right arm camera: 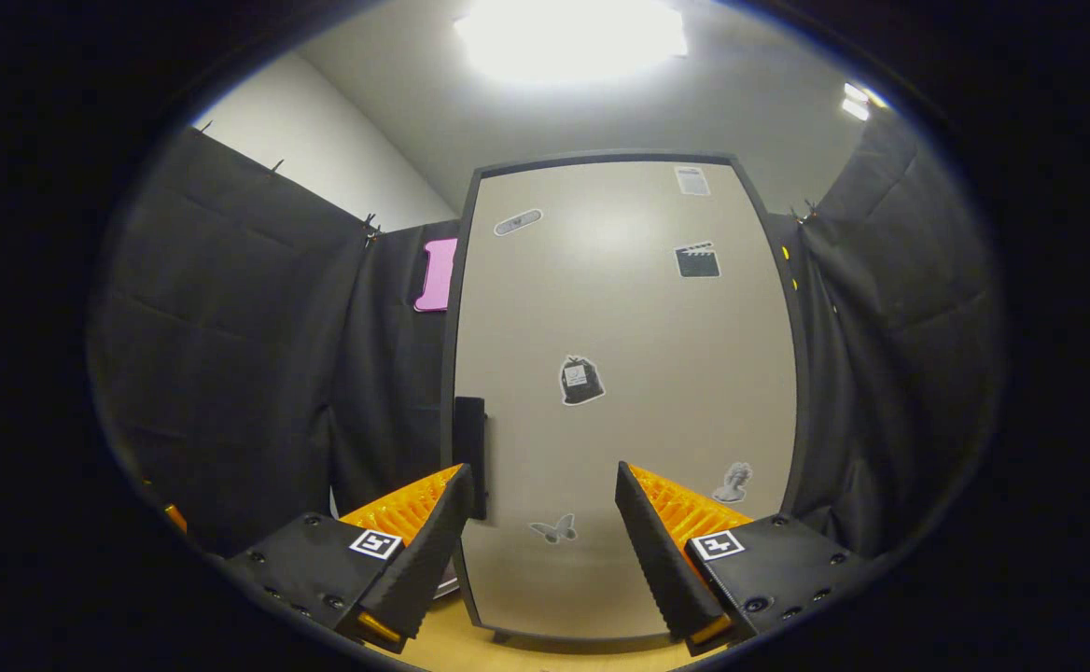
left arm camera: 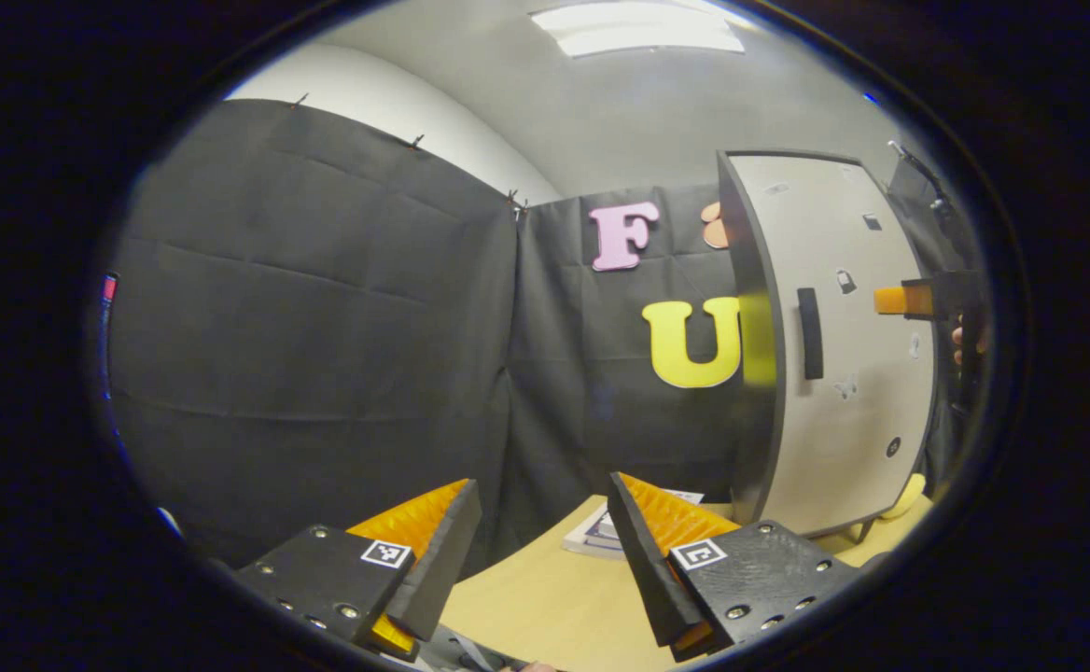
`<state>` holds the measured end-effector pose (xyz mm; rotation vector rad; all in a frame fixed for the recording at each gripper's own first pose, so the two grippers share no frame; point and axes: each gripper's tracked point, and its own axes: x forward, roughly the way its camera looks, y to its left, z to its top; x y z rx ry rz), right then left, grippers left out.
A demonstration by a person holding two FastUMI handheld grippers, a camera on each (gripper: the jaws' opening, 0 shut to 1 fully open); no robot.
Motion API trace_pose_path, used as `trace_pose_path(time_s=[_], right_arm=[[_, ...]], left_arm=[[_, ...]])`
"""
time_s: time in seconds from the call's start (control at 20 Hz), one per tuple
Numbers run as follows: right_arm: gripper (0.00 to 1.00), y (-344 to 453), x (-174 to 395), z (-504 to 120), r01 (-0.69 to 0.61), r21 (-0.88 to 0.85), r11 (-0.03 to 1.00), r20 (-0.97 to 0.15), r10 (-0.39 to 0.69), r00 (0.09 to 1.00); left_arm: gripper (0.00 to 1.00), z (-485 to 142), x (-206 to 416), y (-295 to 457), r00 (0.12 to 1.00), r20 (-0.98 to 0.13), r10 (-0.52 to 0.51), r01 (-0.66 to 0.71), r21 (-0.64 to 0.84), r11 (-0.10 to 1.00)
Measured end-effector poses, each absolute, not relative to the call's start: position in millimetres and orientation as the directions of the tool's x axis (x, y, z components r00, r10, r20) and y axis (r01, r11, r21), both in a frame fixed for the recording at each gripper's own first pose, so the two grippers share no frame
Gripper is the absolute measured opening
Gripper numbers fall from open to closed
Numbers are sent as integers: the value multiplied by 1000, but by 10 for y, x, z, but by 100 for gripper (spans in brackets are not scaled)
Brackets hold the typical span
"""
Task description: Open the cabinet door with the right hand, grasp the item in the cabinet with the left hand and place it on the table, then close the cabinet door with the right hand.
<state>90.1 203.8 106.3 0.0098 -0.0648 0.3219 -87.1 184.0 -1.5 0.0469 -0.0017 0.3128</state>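
Cabinet door point(right arm camera: 620, 392) shut, I judge nothing done. My right gripper point(right arm camera: 540, 523) fingers wide, facing handle point(right arm camera: 470, 455); left gripper point(left arm camera: 540, 541) wide, empty.

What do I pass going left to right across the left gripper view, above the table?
Black cloth wall → cabinet door's edge → door handle → small stickers on the door → right gripper, held off the door's far side.

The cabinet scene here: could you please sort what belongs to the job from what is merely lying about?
Belongs to the job:
cabinet door, shut
door handle
table
left hand-held gripper, open
right hand-held gripper, open

Just lying about:
books on the table
yellow object beside the cabinet
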Motion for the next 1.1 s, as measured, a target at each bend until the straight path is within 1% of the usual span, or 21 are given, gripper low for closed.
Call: trace_pose_path(time_s=[0.1, 0.15, 0.2, 0.25, 0.3, 0.35, 0.4, 0.65, 0.7, 0.75, 0.8, 0.85, 0.9, 0.95, 1.0, 1.1], right_arm=[[96, 2188, 1002, 1041, -324, -3, 946, 59, 324, 944], [97, 2259, 1048, 1029, -328, -2, 945, 53, 327, 943], [97, 2334, 1105, 1009, -331, 0, 943, 46, 331, 942], [97, 2411, 1151, 995, -335, 3, 942, 41, 334, 942], [97, 2478, 1195, 982, -338, 2, 941, 36, 337, 941], [97, 2535, 1242, 965, -337, -1, 941, 33, 337, 941], [97, 2593, 1288, 944, -336, -8, 942, 27, 336, 942], [96, 2850, 1494, 757, -328, -12, 945, -34, 327, 944], [97, 2892, 1539, 726, -324, -11, 946, -48, 324, 945], [96, 2927, 1580, 710, -319, -11, 948, -58, 318, 946], [92, 2954, 1625, 709, -311, -12, 950, -60, 310, 949], [93, 2985, 1665, 706, -304, -15, 952, -61, 303, 951], [93, 3005, 1719, 694, -295, -19, 955, -66, 293, 954], [82, 3012, 1765, 688, -285, -23, 958, -70, 283, 957], [78, 3028, 1796, 672, -278, -29, 960, -82, 275, 958], [77, 3056, 1856, 652, -269, -38, 962, -103, 264, 959]], left_arm=[[86, -56, -915, 1984, 943, 4, 332, -332, 52, 942], [83, -73, -935, 2050, 939, 2, 343, -343, 53, 938], [83, -90, -942, 2110, 936, -3, 353, -353, 54, 934], [86, -118, -951, 2166, 932, -7, 362, -362, 54, 931], [83, -129, -965, 2224, 929, -10, 371, -370, 54, 927], [86, -139, -992, 2273, 925, -12, 379, -378, 55, 924], [83, -149, -1002, 2321, 923, -15, 385, -384, 57, 922], [83, -219, -1080, 2522, 911, -28, 412, -410, 57, 910], [86, -230, -1087, 2554, 909, -30, 415, -413, 57, 909], [86, -250, -1101, 2584, 908, -33, 418, -416, 58, 908], [86, -271, -1100, 2624, 906, -37, 422, -419, 59, 906], [86, -299, -1098, 2658, 905, -41, 424, -422, 60, 905], [83, -301, -1108, 2701, 903, -44, 428, -426, 57, 903], [83, -300, -1119, 2733, 901, -45, 430, -428, 53, 902], [83, -297, -1118, 2771, 900, -46, 434, -432, 49, 901], [83, -327, -1135, 2821, 898, -50, 438, -436, 45, 899]])
